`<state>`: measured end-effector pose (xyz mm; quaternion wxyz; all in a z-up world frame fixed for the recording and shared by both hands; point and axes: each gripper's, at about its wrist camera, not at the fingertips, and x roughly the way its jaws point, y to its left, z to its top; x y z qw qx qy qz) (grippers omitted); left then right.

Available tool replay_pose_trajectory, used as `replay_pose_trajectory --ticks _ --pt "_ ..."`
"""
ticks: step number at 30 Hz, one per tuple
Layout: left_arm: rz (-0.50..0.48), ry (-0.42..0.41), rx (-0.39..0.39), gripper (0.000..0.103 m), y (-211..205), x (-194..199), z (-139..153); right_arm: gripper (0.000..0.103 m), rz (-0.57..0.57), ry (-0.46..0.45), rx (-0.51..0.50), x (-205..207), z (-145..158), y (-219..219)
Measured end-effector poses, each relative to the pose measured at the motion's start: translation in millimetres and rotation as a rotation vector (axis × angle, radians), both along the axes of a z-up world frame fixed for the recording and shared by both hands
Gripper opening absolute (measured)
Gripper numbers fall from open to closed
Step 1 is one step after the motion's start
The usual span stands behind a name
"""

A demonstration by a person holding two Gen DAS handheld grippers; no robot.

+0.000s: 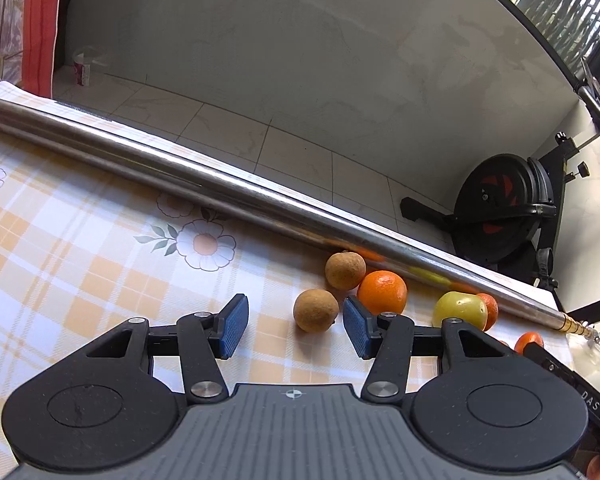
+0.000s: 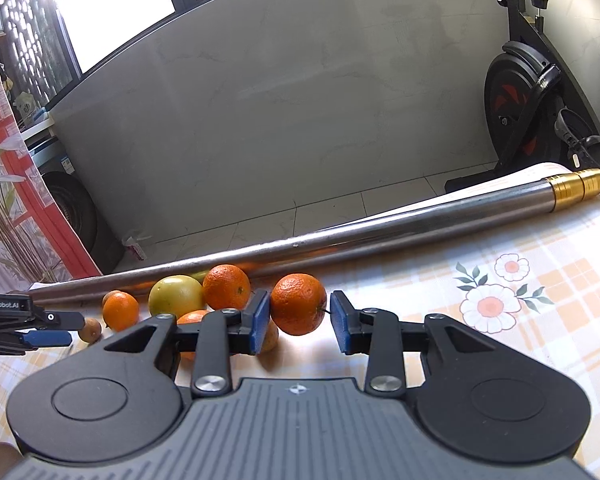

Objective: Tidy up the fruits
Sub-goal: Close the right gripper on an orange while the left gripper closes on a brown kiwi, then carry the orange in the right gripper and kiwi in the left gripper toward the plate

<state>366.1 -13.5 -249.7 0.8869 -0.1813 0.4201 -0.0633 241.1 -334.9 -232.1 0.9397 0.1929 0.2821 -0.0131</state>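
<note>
Looking along the left gripper (image 1: 296, 326), its jaws are standing apart and empty, a small brown fruit (image 1: 315, 310) lying between them on the table (image 1: 60, 240) — light, firm, rough-skinned, best pinched across its middle. "DAS" is showing on the black edge at right.

Turning to the right wrist view, the right gripper (image 2: 300, 320) is bracketing an orange (image 2: 298, 309), jaws apart — firm but rollable. "GenRobot.AI" is reading on the other gripper.

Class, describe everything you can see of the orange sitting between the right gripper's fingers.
The orange is round, bright orange with a dimpled, slightly glossy peel and a small dark stem nub on its right side. It rests on the checked floral tablecloth, between the open blue pads of the right gripper. The left pad looks to be at its skin; the right pad stands apart. A metal tube lies behind it.
</note>
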Motion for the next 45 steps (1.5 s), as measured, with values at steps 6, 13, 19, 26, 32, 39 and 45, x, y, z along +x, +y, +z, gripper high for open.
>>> replay_pose_trajectory --ticks 6,13,19,26,32,39,45 --pt "-0.016 -0.013 -0.032 0.028 -5 5 -5 0.036 0.012 -0.003 0.022 -10 3 -3" --pt "-0.059 -0.033 -0.003 0.027 -8 -8 2 0.036 -0.002 -0.004 0.071 -25 9 -4" --pt "-0.090 -0.069 -0.002 0.027 6 -32 23 0.036 0.010 -0.010 0.090 -49 21 5" --pt "-0.136 -0.114 0.050 0.027 27 -77 57 0.036 0.058 -0.019 0.068 -80 43 32" --pt "-0.115 -0.120 0.071 0.027 55 -117 76 0.036 0.095 -0.034 0.037 -103 60 56" --pt "-0.163 -0.122 0.075 0.027 79 -151 86 0.036 0.160 -0.033 -0.005 -126 71 96" --pt "-0.280 -0.122 0.129 0.027 64 -183 83 0.036 0.214 -0.002 -0.003 -141 71 122"
